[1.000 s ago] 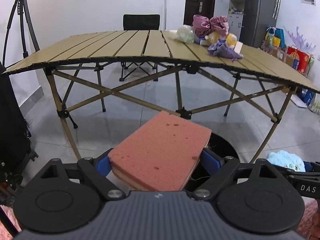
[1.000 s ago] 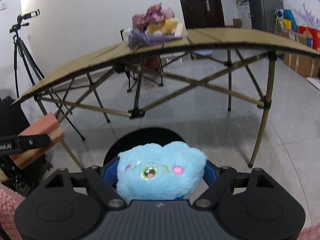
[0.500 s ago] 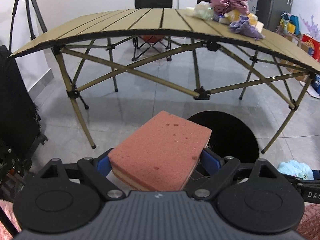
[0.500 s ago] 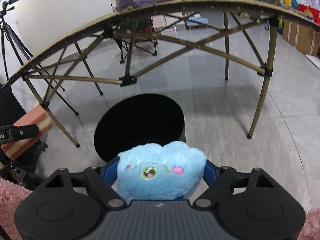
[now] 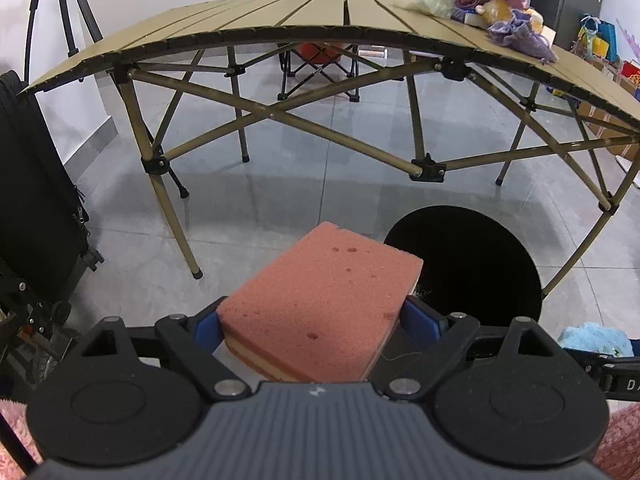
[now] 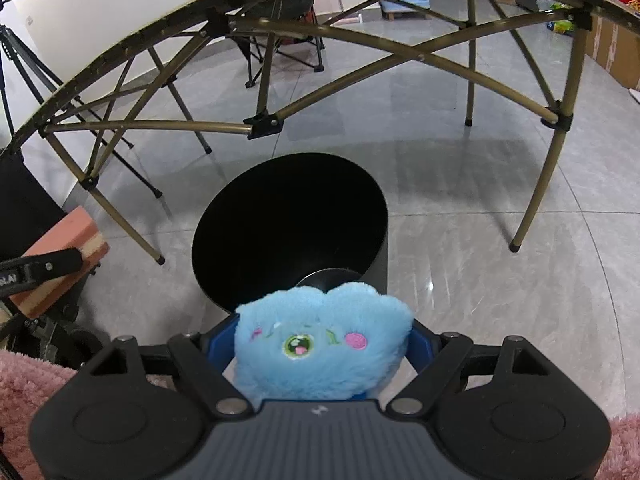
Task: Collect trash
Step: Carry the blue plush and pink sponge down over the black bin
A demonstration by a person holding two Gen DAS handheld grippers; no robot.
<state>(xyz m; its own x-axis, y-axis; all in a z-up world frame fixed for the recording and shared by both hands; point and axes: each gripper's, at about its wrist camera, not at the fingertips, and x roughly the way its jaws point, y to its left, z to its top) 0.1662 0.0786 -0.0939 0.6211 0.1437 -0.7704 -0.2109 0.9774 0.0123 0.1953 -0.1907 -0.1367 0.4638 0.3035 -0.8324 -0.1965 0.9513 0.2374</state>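
Grippers loaded, bin below

Left gripper (image 5: 310, 322) clamps a pink sponge (image 5: 324, 304) between its blue pads, jaws wide around it. Right gripper (image 6: 322, 346) grips a blue plush (image 6: 322, 344) the same way. Black bin (image 6: 290, 232) stands on the grey floor beside the folding table (image 5: 280, 20), mouth up. Plush sits just above the bin's near rim; sponge is left of the bin.
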